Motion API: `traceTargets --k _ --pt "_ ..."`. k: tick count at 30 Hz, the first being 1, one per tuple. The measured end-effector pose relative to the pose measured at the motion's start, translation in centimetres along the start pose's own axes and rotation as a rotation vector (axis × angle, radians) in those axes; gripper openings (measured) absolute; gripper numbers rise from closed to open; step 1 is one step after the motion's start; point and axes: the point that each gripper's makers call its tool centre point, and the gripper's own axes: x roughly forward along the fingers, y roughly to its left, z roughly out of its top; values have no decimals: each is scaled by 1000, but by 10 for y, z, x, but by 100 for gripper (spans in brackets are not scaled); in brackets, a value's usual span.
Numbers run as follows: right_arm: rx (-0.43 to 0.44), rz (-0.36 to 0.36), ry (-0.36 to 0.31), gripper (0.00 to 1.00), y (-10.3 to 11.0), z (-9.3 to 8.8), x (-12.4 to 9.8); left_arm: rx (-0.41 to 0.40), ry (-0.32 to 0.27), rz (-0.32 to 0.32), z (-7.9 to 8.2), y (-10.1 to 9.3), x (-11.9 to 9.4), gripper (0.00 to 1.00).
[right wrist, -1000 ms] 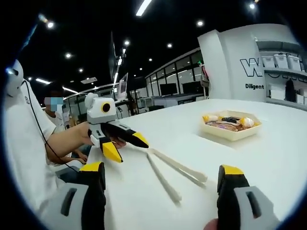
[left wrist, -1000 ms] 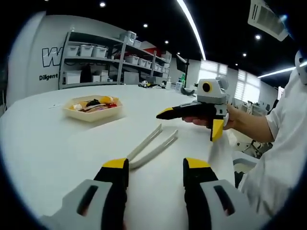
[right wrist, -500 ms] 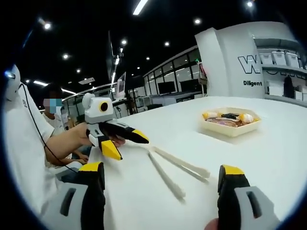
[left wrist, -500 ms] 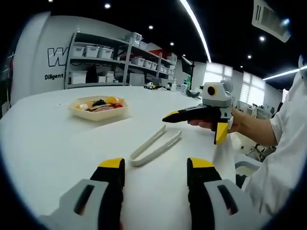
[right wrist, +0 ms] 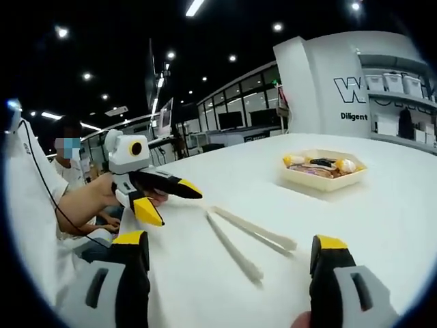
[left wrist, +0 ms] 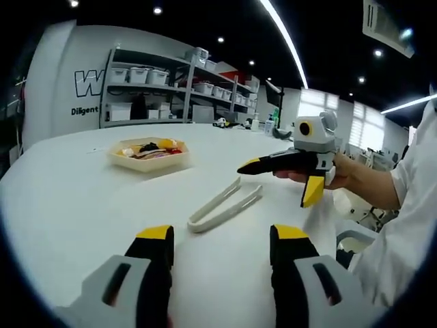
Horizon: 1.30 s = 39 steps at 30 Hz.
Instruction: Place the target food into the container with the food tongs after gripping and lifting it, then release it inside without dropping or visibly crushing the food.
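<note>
Flat on table (left wrist: 61, 205), tongs (left wrist: 225, 203): open tips toward tray (left wrist: 149, 152).

Two grippers, left gripper (left wrist: 220, 246) and right gripper (right wrist: 231, 256); one pair of tongs (left wrist: 224, 206); one food tray (left wrist: 147, 153); one table (left wrist: 68, 198)

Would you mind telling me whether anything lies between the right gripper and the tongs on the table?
Nothing visible does: bare white table separates the open right gripper from the tongs.
</note>
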Motion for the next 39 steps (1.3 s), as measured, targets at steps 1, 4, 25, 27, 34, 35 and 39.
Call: traceTargets --k 1,4,25,27,34,35,39 --pt "-10 -17 3 98 -2 -1 -2 2 0 8 0 0 -1 56" --pt "-3 -28 3 98 -3 -2 -2 -3 -1 19 0 -1 -3 58" --pt "18 -64 -6 97 -1 -3 -11 -24 4 96 2 2 -8 71" --pt "18 -69 -7 97 -2 -3 -12 -25 7 98 2 2 -7 71" --pt "15 -74 -8 97 0 -3 -14 -26 7 105 2 -1 -7 74" --pt "11 -74 -9 97 0 -3 -14 -29 4 106 2 0 -7 74" --pt "12 -82 -9 97 1 -4 -15 -39 -2 111 3 0 -6 77"
